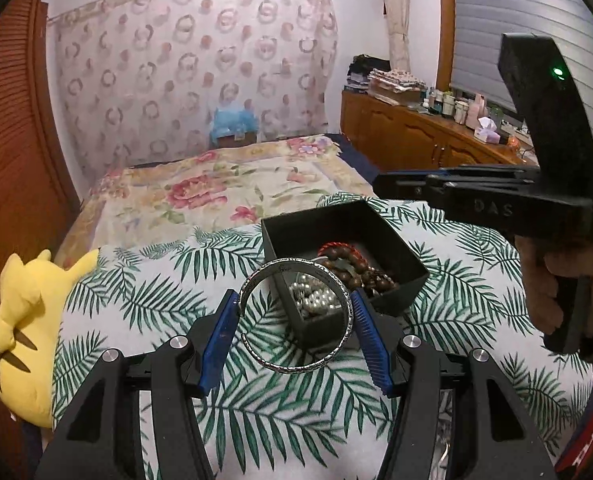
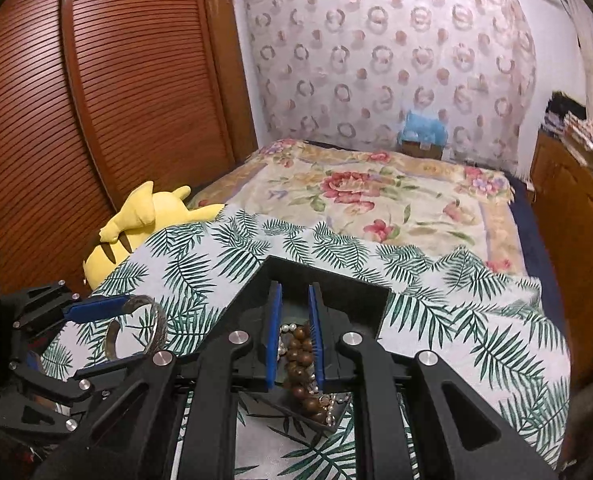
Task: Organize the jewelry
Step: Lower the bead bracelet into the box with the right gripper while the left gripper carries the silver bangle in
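A yellow plush toy (image 1: 36, 316) lay at the left edge of the leaf-print cloth (image 1: 168, 292). The left claw (image 1: 296, 316) gripped a silver bangle (image 1: 296, 320) between its blue pads, above the cloth and just in front of the black box (image 1: 396, 276) (wooden beads (image 1: 360, 272) and pearls (image 1: 316, 296) inside). The right claw (image 2: 295, 336) hung over that box with only a narrow gap between its fingers, holding nothing.

Left wrist camera looks forward and slightly down, close over the black jewelry box (image 1: 346, 248) on the palm-leaf cloth (image 1: 144, 292). Right wrist camera peers nearly straight into it, from above. Both views share box (image 2: 328, 284), cloth (image 2: 456, 320), floral bed (image 1: 224, 188) and yellow plush (image 2: 144, 216).
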Demonstrator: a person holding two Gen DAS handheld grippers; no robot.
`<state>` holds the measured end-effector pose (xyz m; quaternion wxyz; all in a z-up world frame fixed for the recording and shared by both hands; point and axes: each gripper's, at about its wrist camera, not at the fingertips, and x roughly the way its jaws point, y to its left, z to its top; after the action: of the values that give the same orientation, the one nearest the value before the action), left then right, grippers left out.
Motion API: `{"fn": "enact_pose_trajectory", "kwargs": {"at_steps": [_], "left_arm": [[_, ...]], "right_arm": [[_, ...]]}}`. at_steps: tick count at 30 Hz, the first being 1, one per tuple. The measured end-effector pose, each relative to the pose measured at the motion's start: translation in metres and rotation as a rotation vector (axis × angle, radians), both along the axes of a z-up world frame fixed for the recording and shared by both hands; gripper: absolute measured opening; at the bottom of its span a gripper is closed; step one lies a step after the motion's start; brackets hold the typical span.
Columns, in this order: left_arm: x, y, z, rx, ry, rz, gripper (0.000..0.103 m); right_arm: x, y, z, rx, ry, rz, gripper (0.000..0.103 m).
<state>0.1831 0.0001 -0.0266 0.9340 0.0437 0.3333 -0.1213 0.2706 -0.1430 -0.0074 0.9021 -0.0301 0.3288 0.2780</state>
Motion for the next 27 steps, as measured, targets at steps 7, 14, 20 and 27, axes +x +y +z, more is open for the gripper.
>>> {"fn": "enact_pose_trajectory", "kwargs": {"at_steps": [7, 14, 20, 27], "left_arm": [[0.025, -0.021, -0.004, 0.034, 0.012, -0.016, 0.055], [0.054, -0.044, -0.017, 0.075, 0.043, -0.023, 0.055], [0.074, -0.052, -0.03, 0.096, 0.066, 0.0, 0.055], [0.093, -0.054, -0.033, 0.116, 0.083, 0.024, 0.055]], "right_arm": [[-0.004, -0.023, -0.012, -0.01, 0.009, -0.033, 0.015], [-0.012, -0.059, -0.036, -0.05, 0.028, -0.079, 0.015], [-0.02, -0.086, -0.055, -0.066, 0.044, -0.102, 0.015], [-0.026, -0.098, -0.065, -0.084, 0.046, -0.105, 0.015]]}}
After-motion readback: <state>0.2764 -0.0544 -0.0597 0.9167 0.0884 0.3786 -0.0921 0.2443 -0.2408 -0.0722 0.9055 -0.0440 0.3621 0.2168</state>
